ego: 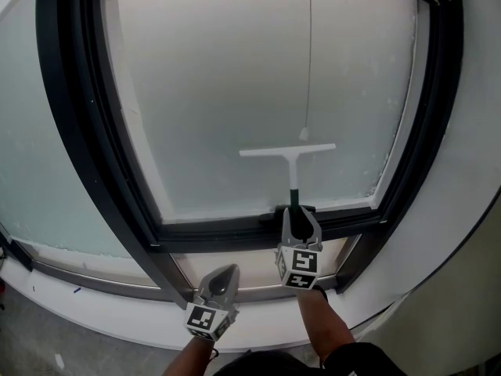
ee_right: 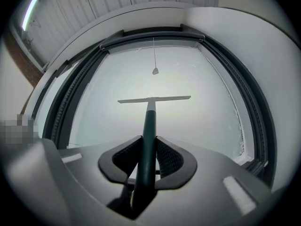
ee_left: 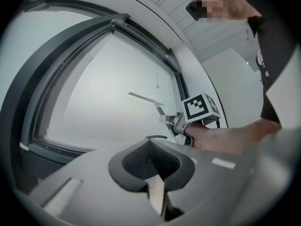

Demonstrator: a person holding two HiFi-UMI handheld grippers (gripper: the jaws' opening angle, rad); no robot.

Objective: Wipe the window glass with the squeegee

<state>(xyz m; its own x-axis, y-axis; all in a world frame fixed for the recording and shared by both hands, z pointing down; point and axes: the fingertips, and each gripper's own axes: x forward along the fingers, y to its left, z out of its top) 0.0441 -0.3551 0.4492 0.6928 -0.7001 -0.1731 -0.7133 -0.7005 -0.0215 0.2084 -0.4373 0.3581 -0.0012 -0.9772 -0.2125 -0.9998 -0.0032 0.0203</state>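
Observation:
A squeegee [ego: 289,152] with a pale blade and a dark green handle [ee_right: 149,135] lies flat against the frosted window glass [ego: 258,77], its blade level across the lower middle of the pane. My right gripper [ego: 296,224] is shut on the handle's lower end, just above the dark bottom frame. The left gripper [ego: 222,280] hangs lower left, below the sill, jaws shut with nothing between them. In the left gripper view, the squeegee [ee_left: 146,98] and the right gripper [ee_left: 181,124] show to the right.
A dark window frame [ego: 86,131] surrounds the pane. A thin pull cord [ego: 308,53] with a small weight [ee_right: 154,71] hangs down the glass just above the blade. A white sill [ego: 117,319] runs below.

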